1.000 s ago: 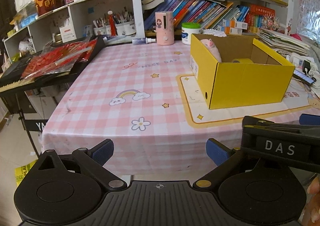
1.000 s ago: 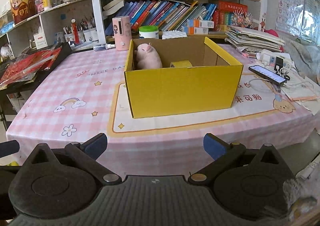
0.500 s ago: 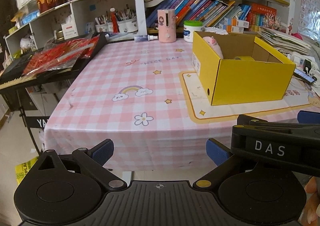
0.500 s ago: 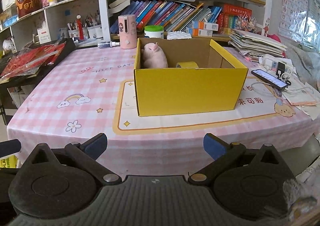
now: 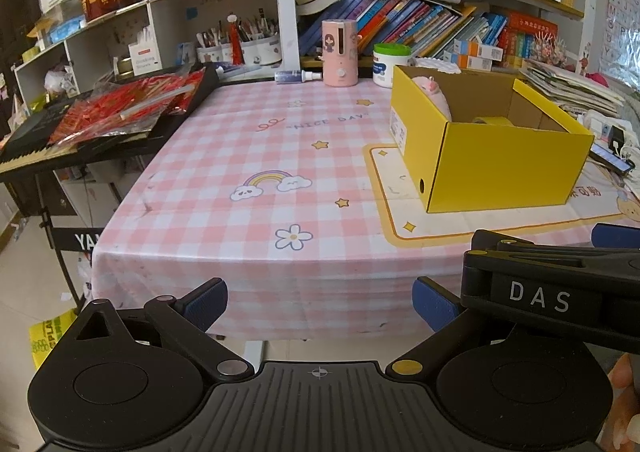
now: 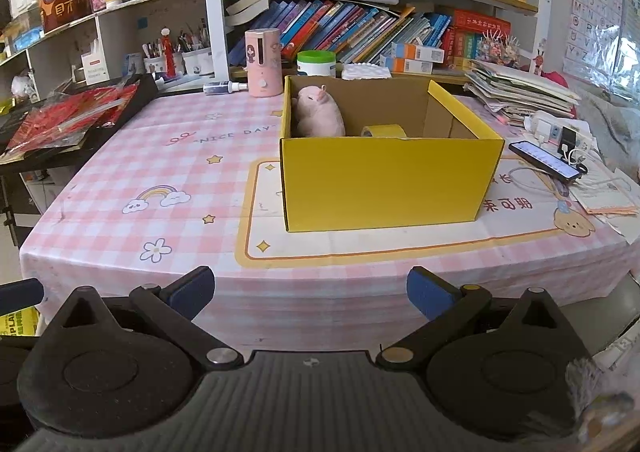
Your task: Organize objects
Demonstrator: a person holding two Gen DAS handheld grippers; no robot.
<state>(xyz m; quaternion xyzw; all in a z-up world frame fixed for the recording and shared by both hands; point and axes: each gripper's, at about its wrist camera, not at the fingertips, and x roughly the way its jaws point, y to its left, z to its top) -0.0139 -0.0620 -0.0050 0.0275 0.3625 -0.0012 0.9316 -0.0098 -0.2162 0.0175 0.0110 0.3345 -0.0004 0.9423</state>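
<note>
A yellow cardboard box (image 6: 384,180) (image 5: 496,172) stands open on a cream mat on the pink checked tablecloth. Inside it a pink plush pig (image 6: 318,112) (image 5: 434,92) leans in the far left corner, and a roll of yellow tape (image 6: 384,131) (image 5: 494,120) lies beside it. My left gripper (image 5: 318,302) is open and empty, held off the table's near edge. My right gripper (image 6: 310,290) is also open and empty, in front of the box and well short of it. The right gripper's black body (image 5: 552,292) shows at the right of the left wrist view.
At the table's back stand a pink dispenser (image 6: 264,62), a white jar with a green lid (image 6: 316,63) and a small spray bottle (image 6: 222,86). Red packets (image 5: 132,108) lie on a keyboard at the left. A phone (image 6: 546,160), cables and papers crowd the right edge.
Both grippers have drawn back from the table, so the box and table look smaller and farther. Neither gripper's jaws have changed; the things in the box have not moved.
</note>
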